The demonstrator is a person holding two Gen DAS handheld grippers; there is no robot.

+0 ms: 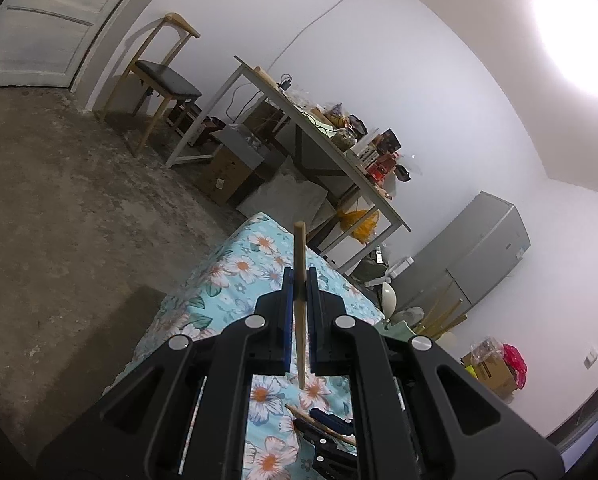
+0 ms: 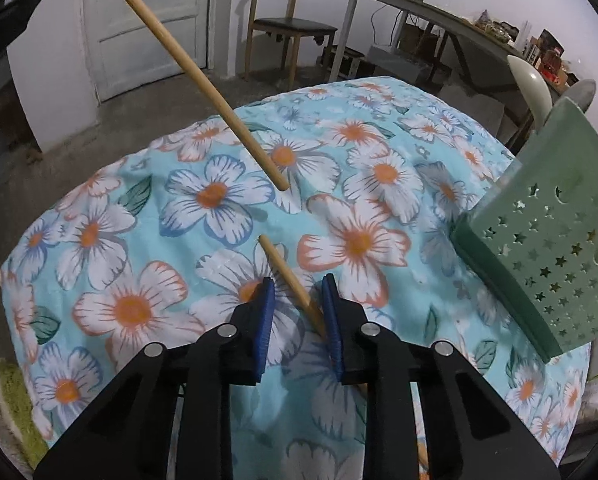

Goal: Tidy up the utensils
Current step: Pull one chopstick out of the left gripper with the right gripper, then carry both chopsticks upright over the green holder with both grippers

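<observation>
Left gripper: I am holding it near level above the floral bed, jaws clamped on a wooden chopstick standing upright.
Right gripper: I am pointing it steeply down at the bed, jaws partly apart, straddling a second chopstick lying on the cover.
Green holder: standing at the bed's right edge.

Turquoise floral cloth; pale-green star-punched holder; tan wooden sticks
</observation>
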